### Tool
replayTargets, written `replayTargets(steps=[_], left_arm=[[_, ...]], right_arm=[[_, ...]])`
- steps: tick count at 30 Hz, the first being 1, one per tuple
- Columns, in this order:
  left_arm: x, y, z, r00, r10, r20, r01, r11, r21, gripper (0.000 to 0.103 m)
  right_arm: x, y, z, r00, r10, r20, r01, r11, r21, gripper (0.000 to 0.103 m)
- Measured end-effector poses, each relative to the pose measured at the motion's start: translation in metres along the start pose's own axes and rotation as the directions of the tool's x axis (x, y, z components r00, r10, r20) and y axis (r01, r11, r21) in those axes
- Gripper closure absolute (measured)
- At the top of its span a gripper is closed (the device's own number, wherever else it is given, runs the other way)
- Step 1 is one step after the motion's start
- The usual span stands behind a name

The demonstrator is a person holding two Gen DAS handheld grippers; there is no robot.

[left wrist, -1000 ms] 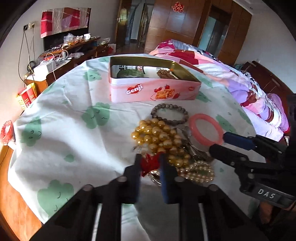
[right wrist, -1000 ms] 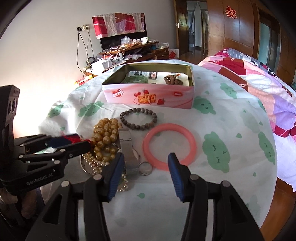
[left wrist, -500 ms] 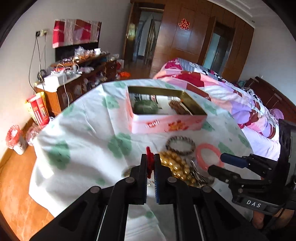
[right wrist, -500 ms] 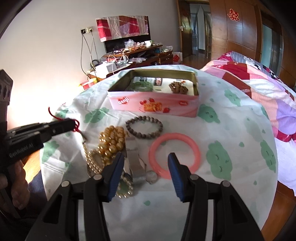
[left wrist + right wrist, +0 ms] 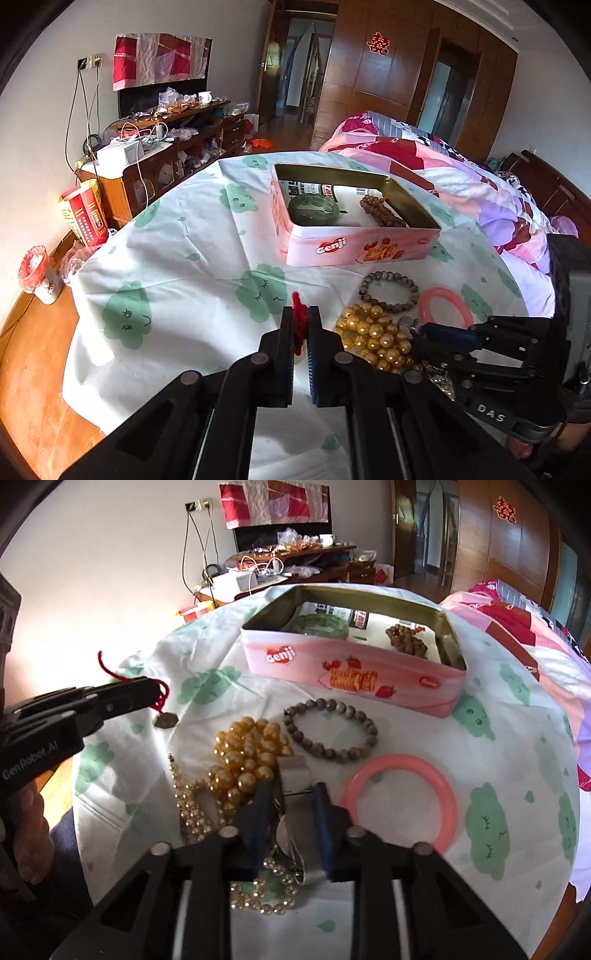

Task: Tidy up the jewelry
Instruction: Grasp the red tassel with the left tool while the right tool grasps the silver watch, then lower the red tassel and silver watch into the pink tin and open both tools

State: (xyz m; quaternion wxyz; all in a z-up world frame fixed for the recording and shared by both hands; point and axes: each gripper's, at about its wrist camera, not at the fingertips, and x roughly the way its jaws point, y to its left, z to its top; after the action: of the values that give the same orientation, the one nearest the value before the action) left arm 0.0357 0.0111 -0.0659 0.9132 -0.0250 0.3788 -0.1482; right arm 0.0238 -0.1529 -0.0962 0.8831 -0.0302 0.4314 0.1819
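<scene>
We find the left gripper (image 5: 302, 325) clamped on a red cord (image 5: 159, 693), its pendant (image 5: 166, 720) dangling clear at left of the right view, lifted, we judge, for transfer to the pink tin (image 5: 351, 672) above. The right gripper (image 5: 291, 801), jaws just closing, straddles the metal watch band (image 5: 295, 775) low centre; whether the pads press yet, we cannot tell

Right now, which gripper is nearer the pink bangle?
Right. The right gripper sits just beside the pink bangle, closing around the watch band. The left gripper holds a red cord beyond the gold beads.
</scene>
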Motion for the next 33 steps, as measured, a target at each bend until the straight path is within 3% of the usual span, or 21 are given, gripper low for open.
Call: replayTargets(steps=[15,33], left_arm=[[0.002,-0.005,0.014,0.999,0.045,0.021,-0.046,0.998,0.033,0.098],[0.006,-0.024,0.054,0.995,0.058,0.082,-0.066,0.993,0.097,0.098]], right_arm=[[-0.034,-0.003,0.008,0.991,-0.044,0.124,0.045,0.999,-0.006,0.083],[-0.050,-0.019,0.035,0.983,-0.046,0.179,0.047,0.999,0.002,0.084]])
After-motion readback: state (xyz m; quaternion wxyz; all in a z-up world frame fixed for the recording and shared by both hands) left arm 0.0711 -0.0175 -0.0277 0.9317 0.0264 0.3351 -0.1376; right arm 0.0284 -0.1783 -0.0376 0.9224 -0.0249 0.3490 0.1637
